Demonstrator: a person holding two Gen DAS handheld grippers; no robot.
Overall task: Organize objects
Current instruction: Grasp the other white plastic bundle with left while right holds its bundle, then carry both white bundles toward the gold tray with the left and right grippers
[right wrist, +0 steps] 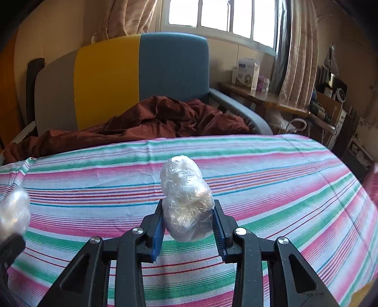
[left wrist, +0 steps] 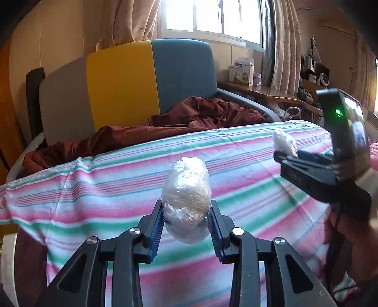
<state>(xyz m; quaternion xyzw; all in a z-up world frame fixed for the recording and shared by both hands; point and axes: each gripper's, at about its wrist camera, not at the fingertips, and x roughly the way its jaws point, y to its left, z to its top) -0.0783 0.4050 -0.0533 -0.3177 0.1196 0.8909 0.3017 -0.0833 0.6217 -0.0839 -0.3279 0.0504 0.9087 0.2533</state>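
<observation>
1. Our left gripper (left wrist: 186,218) is clamped on a plastic-wrapped bundle (left wrist: 186,200), with the blue ribbed pads pressed into its lower sides. It's a lumpy egg-shaped thing in crinkly clear film, pale cream and stringy-looking inside, standing taller than the fingers and sticking out below them too.

2. Our right gripper (right wrist: 188,220) is squeezed onto a second wrapped bundle (right wrist: 186,198). Same clear wrinkled wrap, but whiter, with two rounded lobes stacked a bit askew. What's inside, we can't tell.

3. Both bundles are held up in the air over the striped bedsheet (left wrist: 118,184), not resting on it. From the left camera, the right gripper shows over the sheet's right side with its white bundle poking out the tip. From the right camera, the left one's bundle is a blurry blob at the sheet's left edge.

4. The sheet itself is pink, green, white and blue stripes, pulled fairly flat.

5. Past its far edge is a rumpled maroon blanket (right wrist: 141,125), then a grey, yellow and teal headboard (right wrist: 141,70), with a window (right wrist: 222,16) and curtains behind.

6. A cluttered wooden side table (right wrist: 267,96) is off the far right corner.
</observation>
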